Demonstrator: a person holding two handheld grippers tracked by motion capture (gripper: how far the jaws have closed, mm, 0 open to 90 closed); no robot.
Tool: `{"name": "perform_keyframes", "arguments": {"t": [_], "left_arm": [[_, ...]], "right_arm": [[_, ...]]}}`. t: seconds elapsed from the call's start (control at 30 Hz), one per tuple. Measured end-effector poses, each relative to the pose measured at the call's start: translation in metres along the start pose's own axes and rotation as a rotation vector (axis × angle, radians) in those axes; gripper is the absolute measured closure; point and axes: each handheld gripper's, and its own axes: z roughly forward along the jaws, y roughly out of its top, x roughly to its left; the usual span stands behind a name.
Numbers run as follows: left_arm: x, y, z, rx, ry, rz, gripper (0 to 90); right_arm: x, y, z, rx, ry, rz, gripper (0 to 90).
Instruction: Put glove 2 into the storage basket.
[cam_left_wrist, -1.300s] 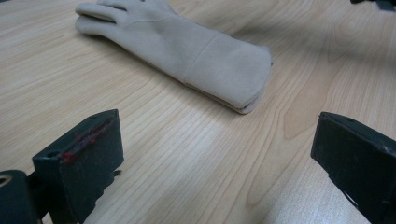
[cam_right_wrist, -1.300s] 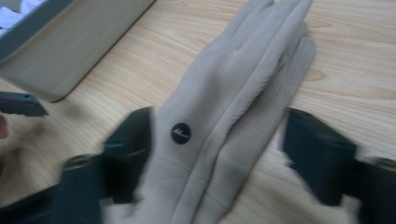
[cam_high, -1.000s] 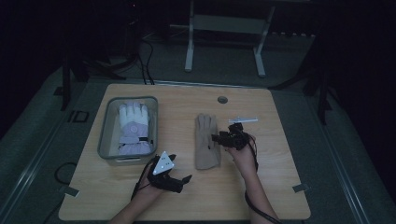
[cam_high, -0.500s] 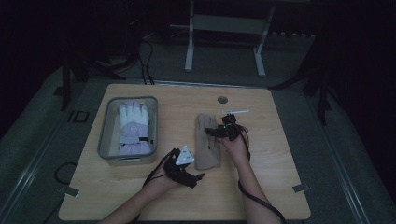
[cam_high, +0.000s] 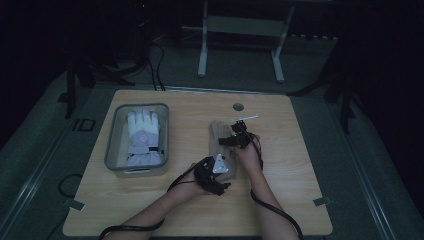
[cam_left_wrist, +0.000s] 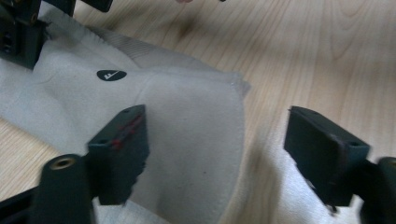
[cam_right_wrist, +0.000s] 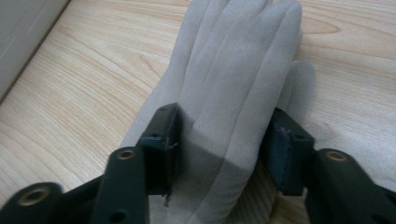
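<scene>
A light grey glove (cam_high: 217, 131) lies flat on the wooden table (cam_high: 300, 165), fingers pointing away from me. My right gripper (cam_high: 226, 141) sits over its palm. In the right gripper view the jaws have just been closing, and the right gripper (cam_right_wrist: 224, 135) now squeezes a raised fold of the glove (cam_right_wrist: 243, 56). My left gripper (cam_high: 222, 170) is at the cuff end. In the left gripper view its jaws have also been closing. The left gripper (cam_left_wrist: 215, 112) still stands wide, straddling the cuff of the glove (cam_left_wrist: 79, 93) without pressing it.
A grey bin (cam_high: 112, 145) at the table's left holds a white glove (cam_high: 142, 132); its corner, the bin (cam_right_wrist: 23, 28), also shows in the right gripper view. A cable hole (cam_high: 238, 106) lies near the far edge. A white stand (cam_high: 240, 25) is beyond the table.
My left gripper has slid right, from bare table to the glove's cuff. My right gripper has shifted up and left onto the glove's palm.
</scene>
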Motion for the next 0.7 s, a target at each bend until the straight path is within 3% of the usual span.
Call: {"name": "perform_keyframes", "arguments": {"t": [0.13,0.23,0.43,0.53,0.7], "left_arm": [[0.000,0.001,0.005,0.024,0.036,0.006,32.8],[-0.002,0.001,0.008,0.032,0.055,0.039,42.9],[-0.005,0.005,0.008,0.046,0.092,0.052,75.9],[-0.004,0.005,0.004,0.039,0.076,0.052,79.8],[-0.007,0.007,-0.008,0.018,0.086,0.068,81.6]], "right_arm": [[-0.003,0.000,-0.002,0.002,0.012,0.017,63.0],[-0.003,0.001,-0.004,0.005,0.010,0.017,68.5],[0.000,0.002,-0.006,0.009,0.008,0.015,73.1],[0.000,0.002,-0.008,0.003,0.009,0.010,73.5],[0.001,0.003,-0.011,-0.005,0.013,0.010,74.1]]}}
